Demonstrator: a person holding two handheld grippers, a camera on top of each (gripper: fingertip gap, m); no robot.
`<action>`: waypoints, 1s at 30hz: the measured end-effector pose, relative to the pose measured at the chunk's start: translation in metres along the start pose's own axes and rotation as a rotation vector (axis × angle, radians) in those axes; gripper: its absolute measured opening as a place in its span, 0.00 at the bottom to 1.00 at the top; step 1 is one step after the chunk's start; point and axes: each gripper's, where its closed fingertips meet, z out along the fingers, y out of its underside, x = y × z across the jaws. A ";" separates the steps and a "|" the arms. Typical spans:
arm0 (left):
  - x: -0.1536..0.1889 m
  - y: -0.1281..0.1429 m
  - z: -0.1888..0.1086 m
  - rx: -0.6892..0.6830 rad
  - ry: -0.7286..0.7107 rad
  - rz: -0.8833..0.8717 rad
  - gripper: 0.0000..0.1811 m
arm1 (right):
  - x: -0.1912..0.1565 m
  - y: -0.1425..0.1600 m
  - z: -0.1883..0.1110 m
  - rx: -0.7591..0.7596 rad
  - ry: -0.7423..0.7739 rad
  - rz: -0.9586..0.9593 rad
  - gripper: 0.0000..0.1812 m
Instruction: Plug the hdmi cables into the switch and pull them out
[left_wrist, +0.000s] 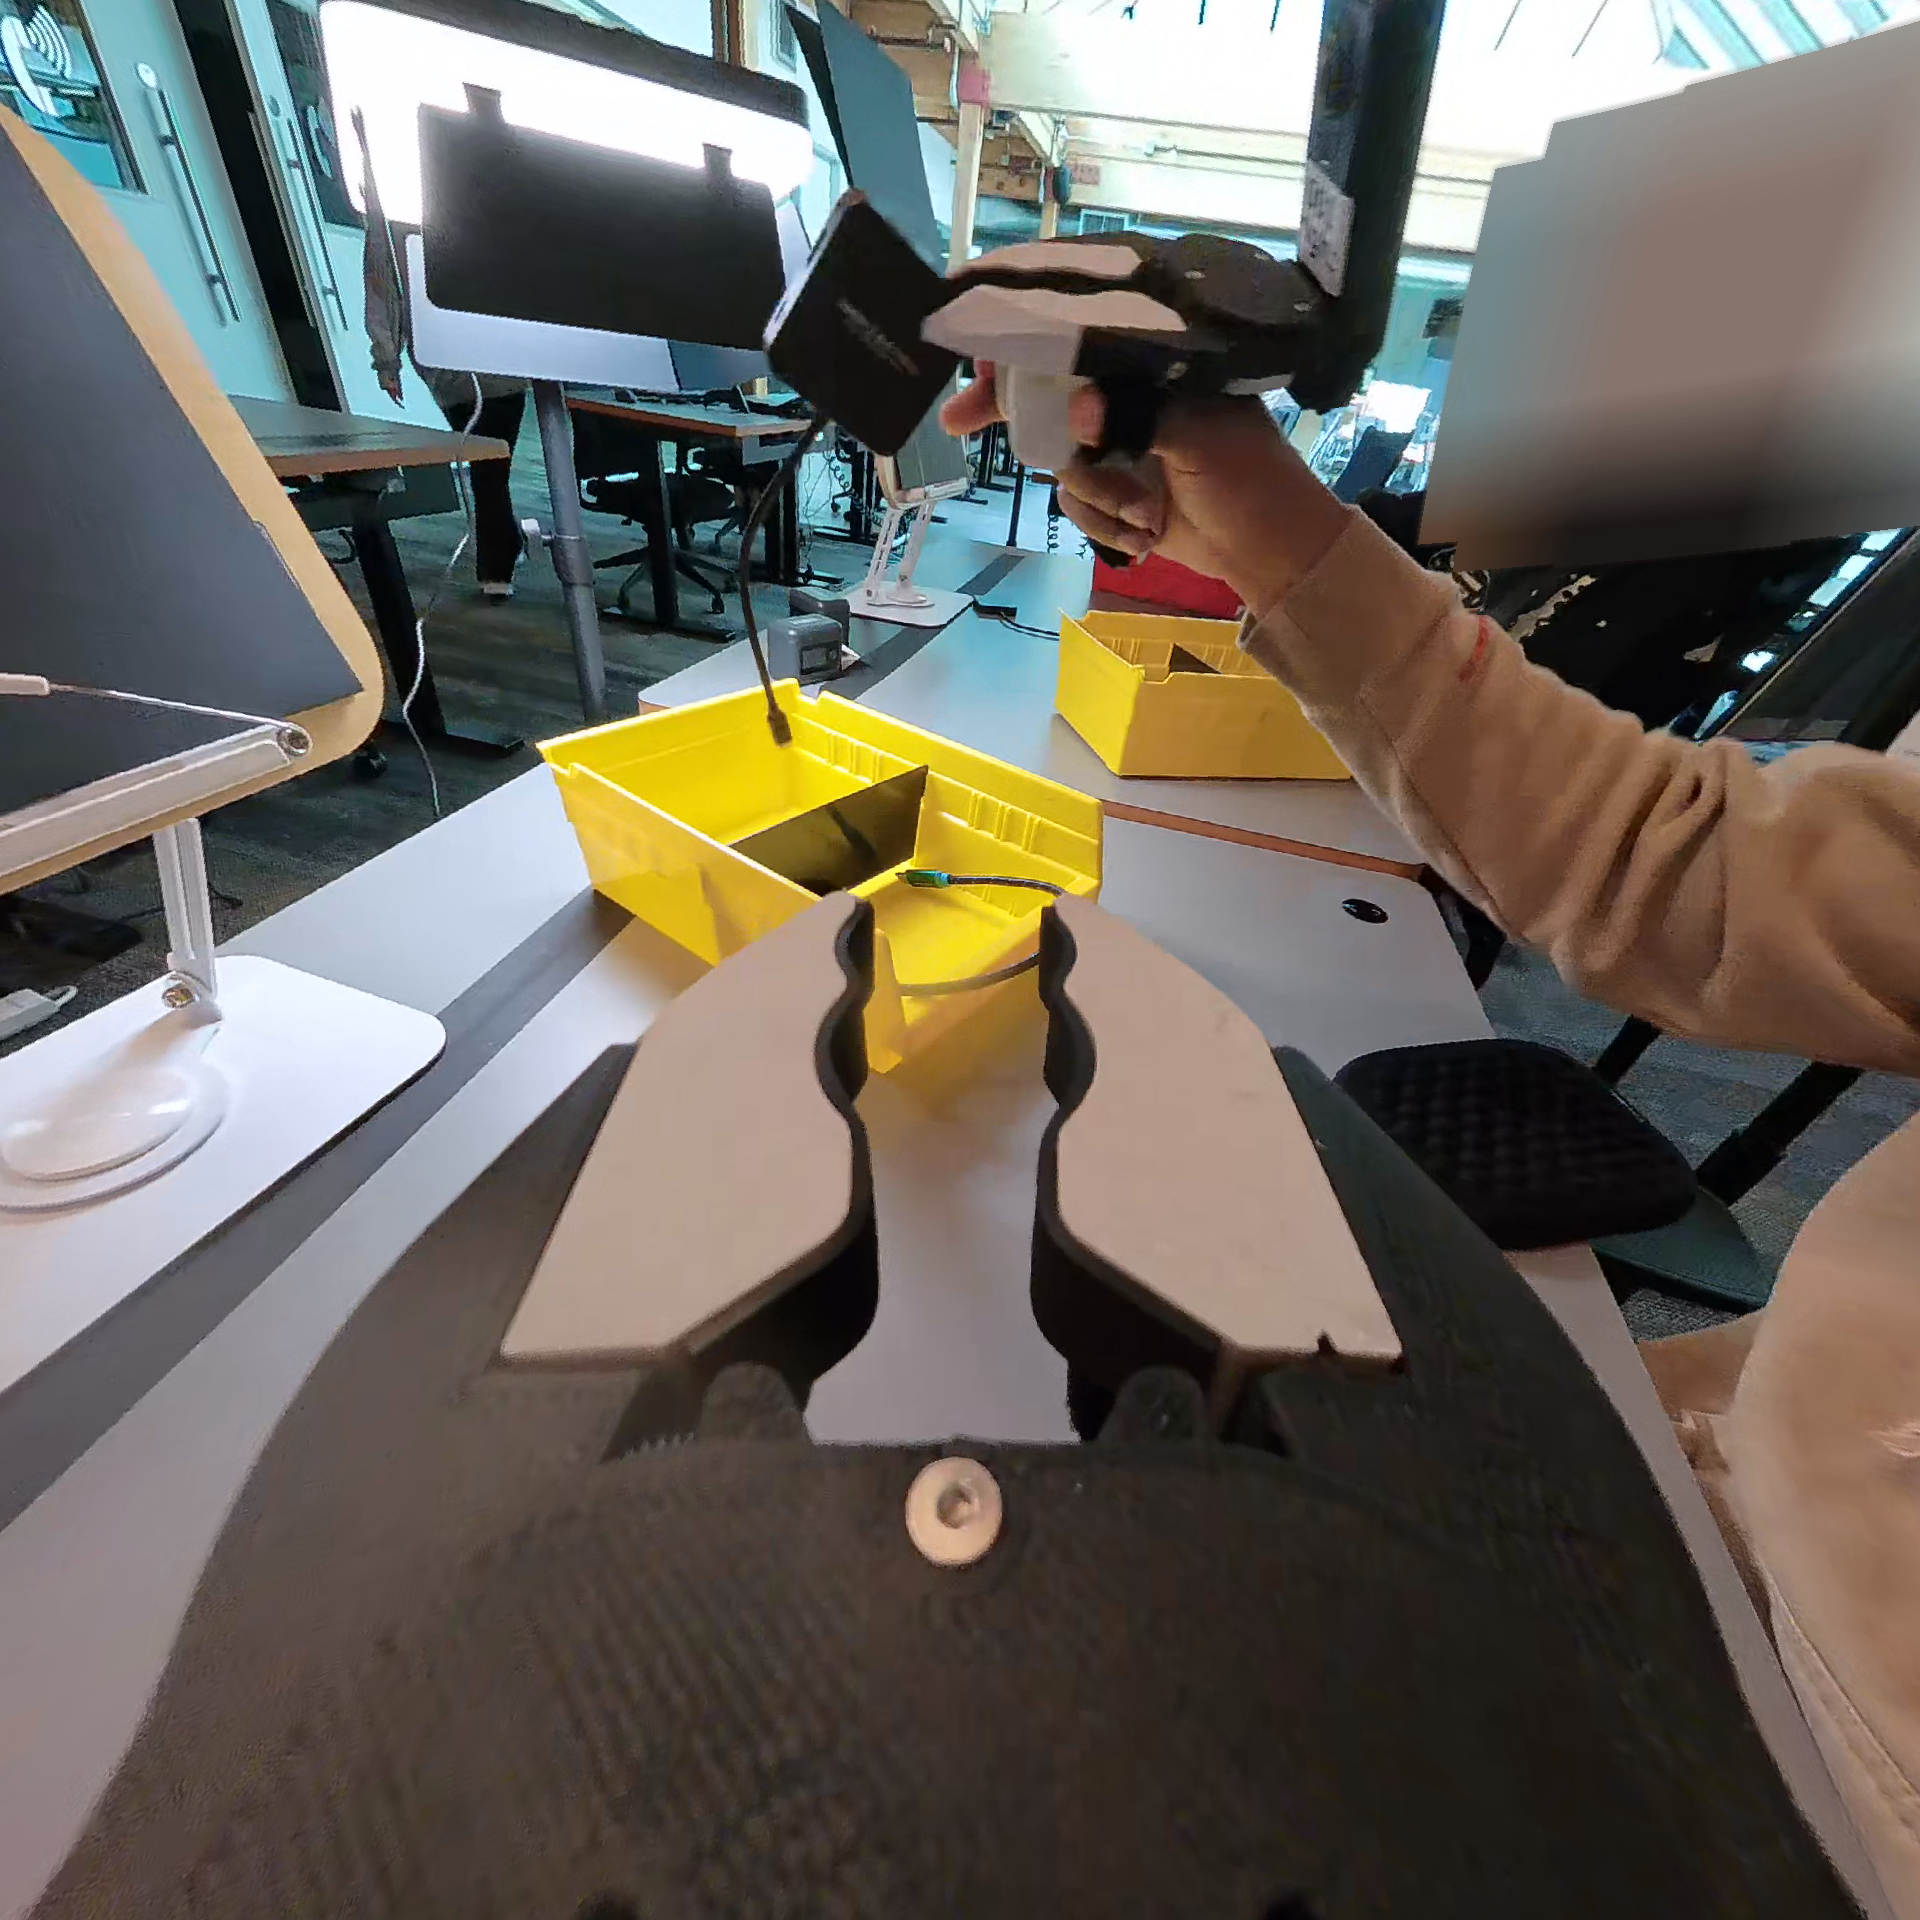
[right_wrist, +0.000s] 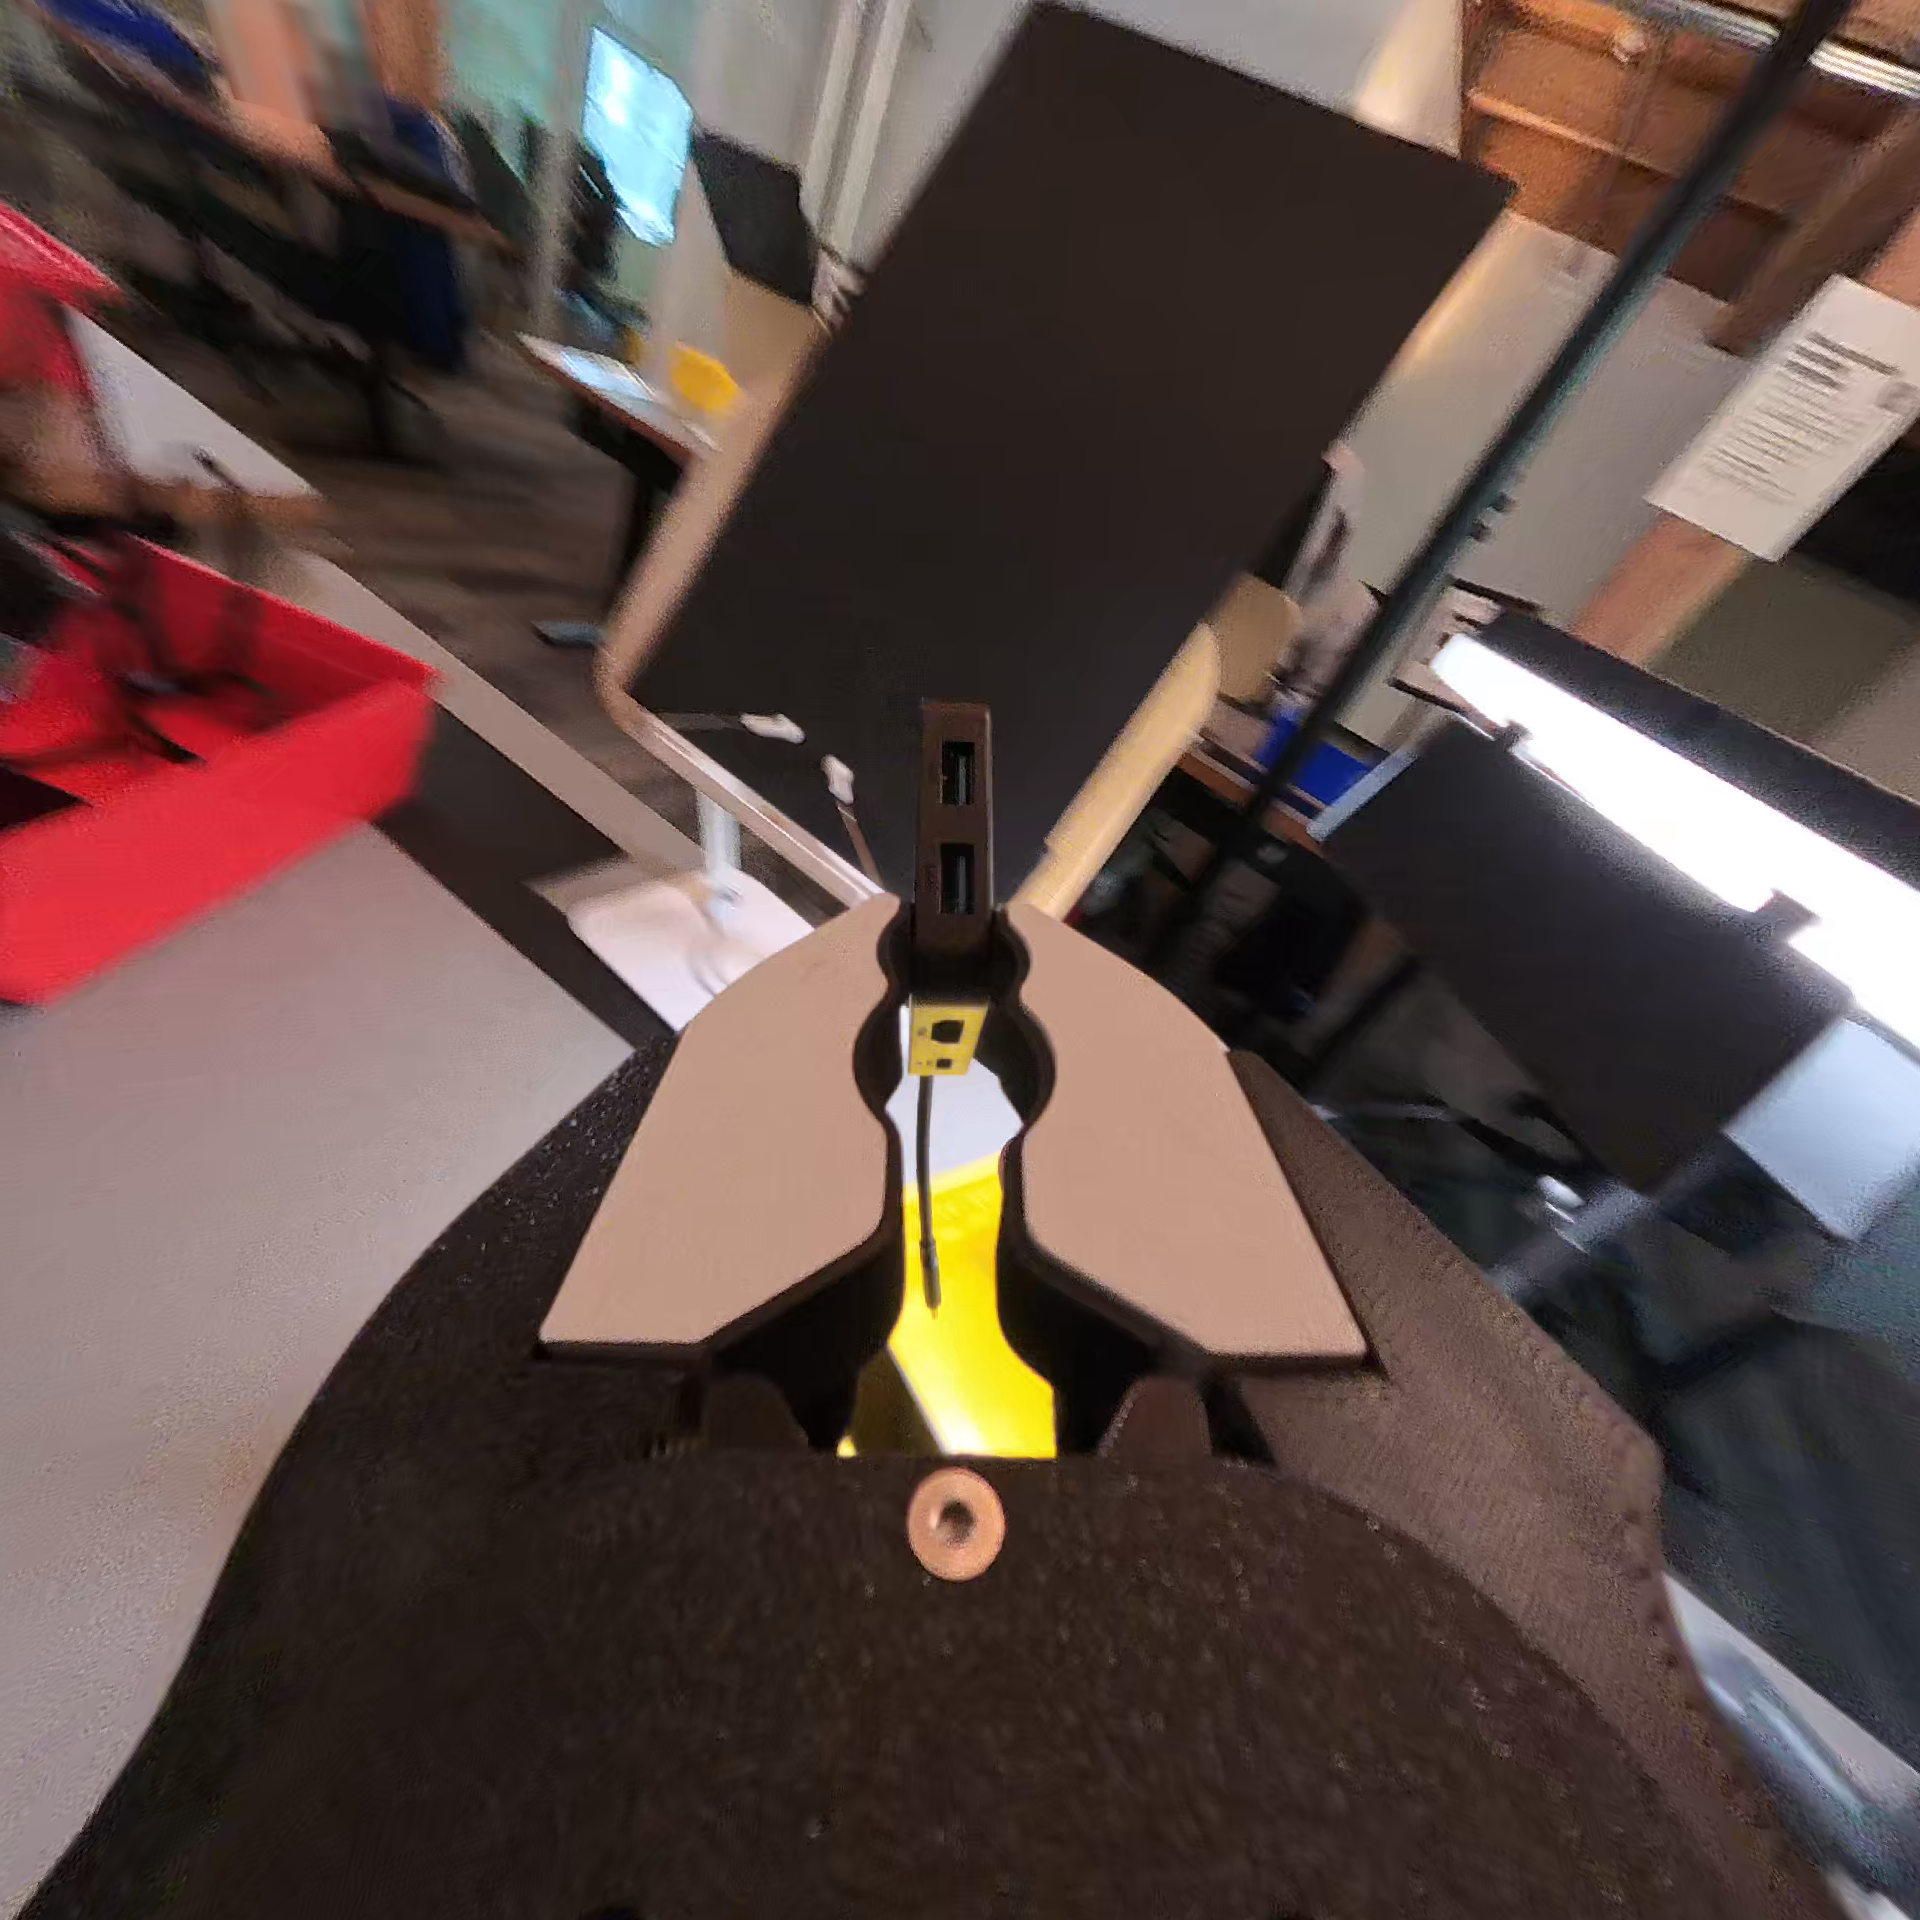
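Overhead on the left wrist view, my left gripper (left_wrist: 951, 935) hangs with its fingers spread and nothing between them, above the near end of a yellow bin (left_wrist: 665, 831) that sits on a grey desk (left_wrist: 1247, 914). A black divider (left_wrist: 842, 831) splits the bin; a dark hdmi cable (left_wrist: 987, 883) with a greenish plug lies curled in the near compartment. Higher up, my right gripper (left_wrist: 940, 307), held in a hand (left_wrist: 1174, 478) in a cream sleeve, pinches the black switch (left_wrist: 862, 322) in the air, well above the bin, and the switch's own short lead (left_wrist: 764, 582) dangles with its plug just over the bin's far compartment. A second yellow bin (left_wrist: 1174, 696) rests farther back on the adjoining desk, a white tablet stand (left_wrist: 197, 1029) stands at left, and a black mesh chair (left_wrist: 1517, 1143) sits off the desk's right edge. Behind are office desks, a monitor back and bright windows. On the right wrist view, much blurred by motion, my right gripper (right_wrist: 945, 920) is pressed onto the switch (right_wrist: 951, 821), which stands edge-on between the fingertips with two ports facing me and a yellow-tagged end lower in the gap. Its lead (right_wrist: 928, 1174) hangs down over a patch of yellow bin (right_wrist: 966, 1351). A red bin (right_wrist: 187, 790) sits on the grey desk (right_wrist: 260, 1091) at left, and a dark board (right_wrist: 1039, 436) fills the background.
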 end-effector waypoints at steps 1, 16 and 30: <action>0.000 0.001 0.000 -0.008 -0.004 0.002 0.17 | 0.012 0.014 0.007 -0.056 0.042 -0.032 0.08; -0.028 0.023 -0.013 -0.173 -0.176 -0.033 0.15 | 0.006 0.244 0.074 -0.705 0.044 0.006 0.10; -0.039 0.019 -0.024 -0.155 -0.224 -0.050 0.16 | -0.109 0.060 0.051 -0.046 -0.170 0.384 0.22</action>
